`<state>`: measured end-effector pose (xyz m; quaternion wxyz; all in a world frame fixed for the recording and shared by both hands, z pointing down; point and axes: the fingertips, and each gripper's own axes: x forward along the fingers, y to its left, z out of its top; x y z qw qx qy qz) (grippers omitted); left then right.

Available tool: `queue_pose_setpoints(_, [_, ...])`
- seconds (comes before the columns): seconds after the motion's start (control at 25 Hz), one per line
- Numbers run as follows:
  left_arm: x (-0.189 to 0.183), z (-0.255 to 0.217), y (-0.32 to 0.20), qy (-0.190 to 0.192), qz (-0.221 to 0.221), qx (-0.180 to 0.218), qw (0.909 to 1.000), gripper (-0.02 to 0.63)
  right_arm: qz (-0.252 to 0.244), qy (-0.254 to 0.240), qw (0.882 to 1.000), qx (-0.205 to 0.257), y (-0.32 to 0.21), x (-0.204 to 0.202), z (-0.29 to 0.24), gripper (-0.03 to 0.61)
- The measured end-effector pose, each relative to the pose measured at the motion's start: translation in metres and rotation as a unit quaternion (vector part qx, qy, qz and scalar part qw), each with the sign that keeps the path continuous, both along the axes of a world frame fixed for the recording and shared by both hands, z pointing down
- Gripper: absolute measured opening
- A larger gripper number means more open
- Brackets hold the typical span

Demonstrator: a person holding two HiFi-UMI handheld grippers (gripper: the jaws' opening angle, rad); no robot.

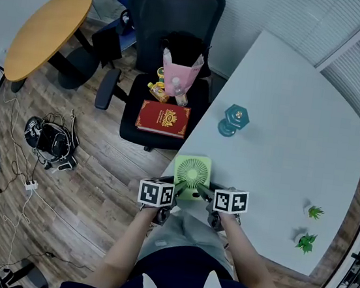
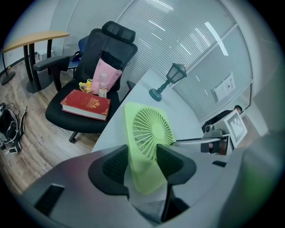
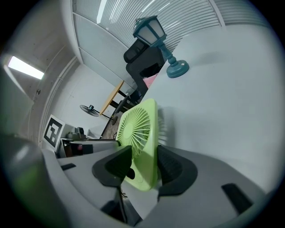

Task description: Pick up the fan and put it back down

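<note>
A light green square fan (image 1: 193, 173) stands upright on the white table (image 1: 288, 121), close to its near edge. My left gripper (image 1: 178, 190) grips the fan's left lower corner and my right gripper (image 1: 207, 194) its right lower corner. In the left gripper view the fan (image 2: 149, 133) sits between the two dark pads of the left gripper (image 2: 142, 162), which press on its frame. In the right gripper view the right gripper (image 3: 143, 167) is likewise shut across the thin body of the fan (image 3: 138, 129). The fan's base is hidden behind the jaws.
A teal lantern-shaped lamp (image 1: 234, 120) stands farther back on the table. Two small green plants (image 1: 314, 212) sit near the right edge. Left of the table is a black office chair (image 1: 175, 34) with a red book (image 1: 163, 118) and a pink bag (image 1: 180, 74).
</note>
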<state>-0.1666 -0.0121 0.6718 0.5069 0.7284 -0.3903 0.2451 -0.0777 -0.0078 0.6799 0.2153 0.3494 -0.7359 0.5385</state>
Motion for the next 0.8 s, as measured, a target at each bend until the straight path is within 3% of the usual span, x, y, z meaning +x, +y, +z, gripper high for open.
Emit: queue_pose_setpoints(0.8, [-0.002,-0.019,-0.005,0.01,0.001,0.008,0.9999,0.21,0.013,-0.013,1.0,0.003,-0.004,-0.003,-0.022,0.175])
